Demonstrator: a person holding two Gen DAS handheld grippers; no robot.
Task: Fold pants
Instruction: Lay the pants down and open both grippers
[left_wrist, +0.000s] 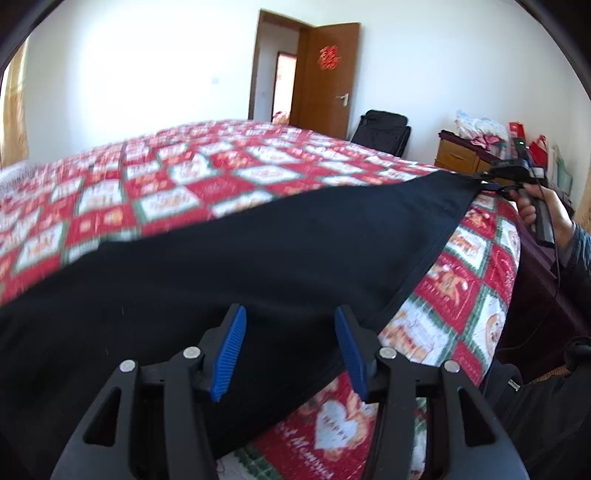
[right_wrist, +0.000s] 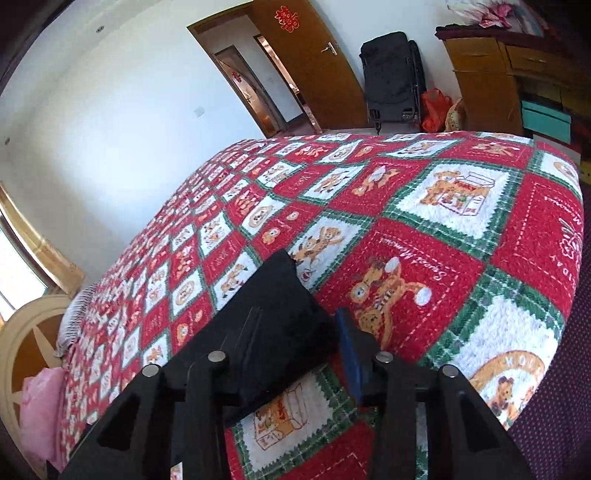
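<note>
- Black pants (left_wrist: 229, 266) lie on the bed (left_wrist: 155, 184), over its red-and-white quilt, long axis running from lower left up to the far right corner.
- Left hand-held gripper (left_wrist: 290, 350): blue pads spread wide, over the near edge of the fabric, gripping nothing.
- Right hand-held gripper (right_wrist: 295, 350): holds a pants corner (right_wrist: 280, 295); that corner points away, toward the door (right_wrist: 314, 66).

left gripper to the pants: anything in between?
Nothing visible. The left gripper is open with the black pants spread directly under and ahead of its fingers on the bedspread. The right gripper pinches the far corner, off to the side.
</note>
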